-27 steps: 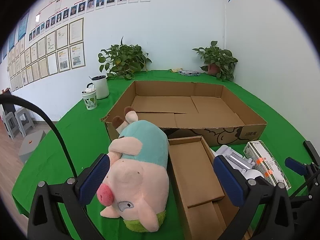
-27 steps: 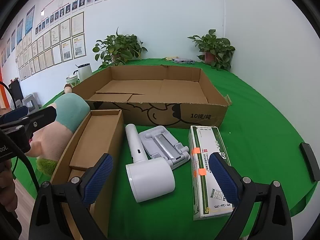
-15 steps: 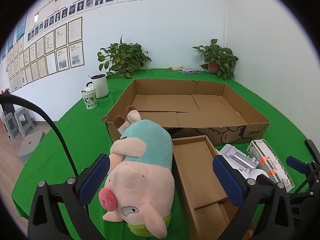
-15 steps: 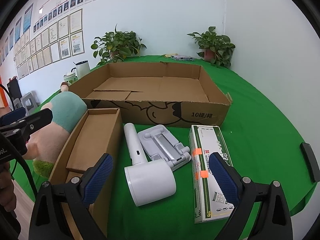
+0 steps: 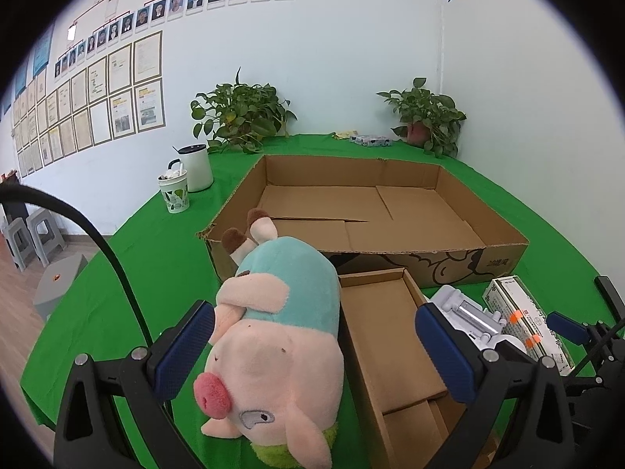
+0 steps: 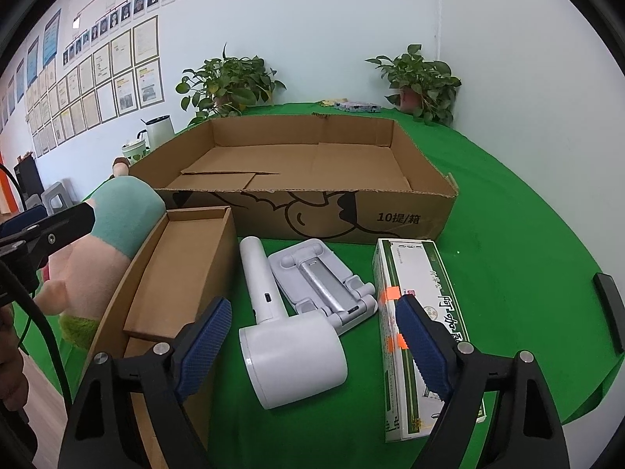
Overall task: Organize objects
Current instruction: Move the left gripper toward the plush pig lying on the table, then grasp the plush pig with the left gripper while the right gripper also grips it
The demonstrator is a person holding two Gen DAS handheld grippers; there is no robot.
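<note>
While the left gripper (image 5: 314,348) hangs wide open over the plush pig (image 5: 273,336), it holds nothing; the right gripper (image 6: 312,340) gapes empty above the white hair dryer (image 6: 285,336).

objects on the green cloth

a plush pig (image 5: 273,336), pink with a teal back, lies on its side between the left gripper's (image 5: 312,351) spread fingers, snout toward the camera. just right of it sits a small open cardboard box (image 5: 390,336), touching the pig. beyond both stands a large shallow cardboard tray (image 5: 367,211), open and holding nothing. between the right gripper's (image 6: 312,344) fingers lies a white hair dryer (image 6: 281,324), barrel nearest. a folded white stand (image 6: 324,277) lies flat beside it. a long green-and-white carton (image 6: 422,312) lies under the right finger.
</note>
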